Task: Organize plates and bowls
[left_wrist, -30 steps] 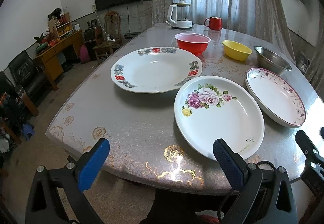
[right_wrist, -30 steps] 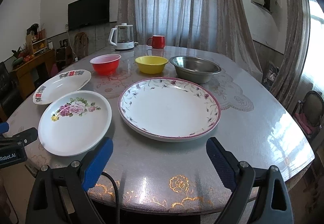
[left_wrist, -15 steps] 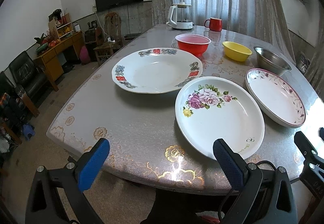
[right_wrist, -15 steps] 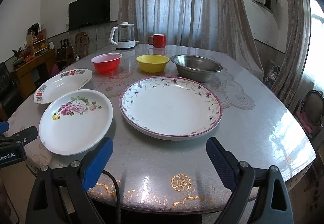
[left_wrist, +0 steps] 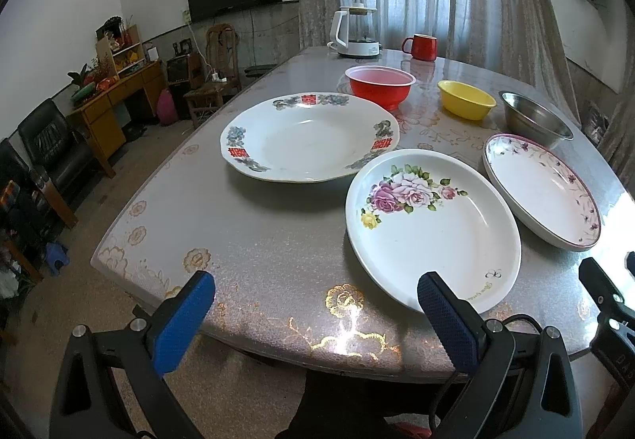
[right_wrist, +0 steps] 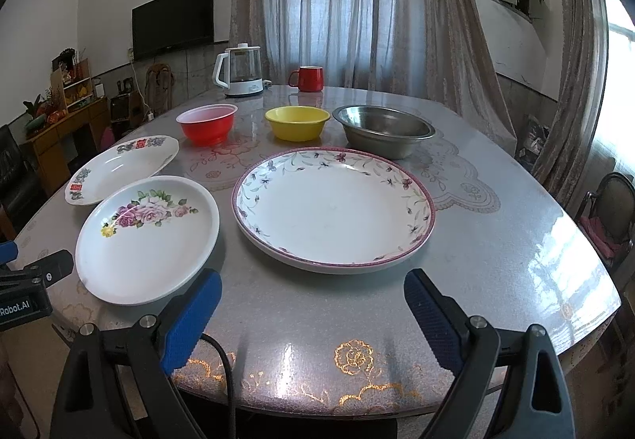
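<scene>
At the near edge of the bench [right_wrist: 496, 240], both tools hang just off the rim with nothing between their blue pads. The left hand-held gripper [left_wrist: 315, 310] is spread wide, its right pad overlapping the near rim of the rose plate [left_wrist: 432, 236] in the picture, though I cannot tell that it touches. The right hand-held gripper [right_wrist: 313, 306] is equally wide, low in front of the purple-rimmed plate [right_wrist: 333, 207]. Over the last second almost nothing has changed: both views have crept slightly closer to the bench, and no dish has shifted. To my eye the sorting has not begun, and this is only the approach.

Beyond the two near plates lies the plate with red characters [left_wrist: 309, 139], well apart from the left tool. Farther back the red bowl [right_wrist: 207, 123], yellow bowl [right_wrist: 297, 123] and steel bowl [right_wrist: 383, 129] stand in a row, each apart from its neighbour.

The left view alone shows the floor and furniture off the bench's left side; the right view alone shows the bare right half of the bench and the left tool's body at its edge.
</scene>
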`<state>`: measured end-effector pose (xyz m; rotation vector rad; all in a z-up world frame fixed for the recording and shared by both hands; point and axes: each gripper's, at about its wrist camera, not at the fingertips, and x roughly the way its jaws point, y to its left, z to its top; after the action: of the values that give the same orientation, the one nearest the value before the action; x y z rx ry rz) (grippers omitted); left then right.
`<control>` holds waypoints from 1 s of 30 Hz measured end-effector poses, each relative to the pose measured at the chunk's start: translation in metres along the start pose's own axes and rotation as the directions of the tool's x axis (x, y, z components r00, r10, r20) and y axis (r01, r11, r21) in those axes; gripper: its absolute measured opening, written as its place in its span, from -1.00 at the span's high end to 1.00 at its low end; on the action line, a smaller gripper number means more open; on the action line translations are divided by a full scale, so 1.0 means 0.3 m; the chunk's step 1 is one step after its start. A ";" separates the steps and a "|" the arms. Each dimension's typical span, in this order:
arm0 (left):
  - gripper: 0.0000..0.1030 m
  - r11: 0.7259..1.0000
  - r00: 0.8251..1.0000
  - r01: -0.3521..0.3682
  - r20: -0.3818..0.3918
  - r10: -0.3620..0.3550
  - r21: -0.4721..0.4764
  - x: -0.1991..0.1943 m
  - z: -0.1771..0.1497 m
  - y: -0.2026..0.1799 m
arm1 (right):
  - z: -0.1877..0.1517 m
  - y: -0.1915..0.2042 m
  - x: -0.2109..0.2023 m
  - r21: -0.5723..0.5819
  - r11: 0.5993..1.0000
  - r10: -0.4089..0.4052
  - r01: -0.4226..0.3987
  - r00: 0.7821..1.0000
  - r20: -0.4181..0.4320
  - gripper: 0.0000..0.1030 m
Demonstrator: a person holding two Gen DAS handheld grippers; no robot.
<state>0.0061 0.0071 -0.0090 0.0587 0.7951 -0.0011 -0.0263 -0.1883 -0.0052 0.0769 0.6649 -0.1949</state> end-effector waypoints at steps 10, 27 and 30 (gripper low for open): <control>-1.00 1.000 1.000 0.020 -0.023 -0.020 -0.004 0.025 0.000 0.012 | 0.005 0.005 0.022 -0.016 0.998 0.061 -0.061 0.998 -0.007 -1.00; -1.00 0.990 0.992 0.096 -0.076 -0.104 -0.100 0.134 0.111 0.192 | 0.185 0.099 0.083 -0.206 0.958 0.198 -0.201 0.980 -0.037 -1.00; -1.00 0.965 0.983 0.151 -0.075 -0.170 -0.216 0.185 0.147 0.292 | 0.254 0.140 0.123 -0.248 0.945 0.203 -0.213 0.977 -0.066 -0.93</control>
<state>0.0785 0.0935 -0.0130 -0.2068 0.8876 -0.0689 0.0568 -0.1630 0.0322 -0.0960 0.7114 0.0973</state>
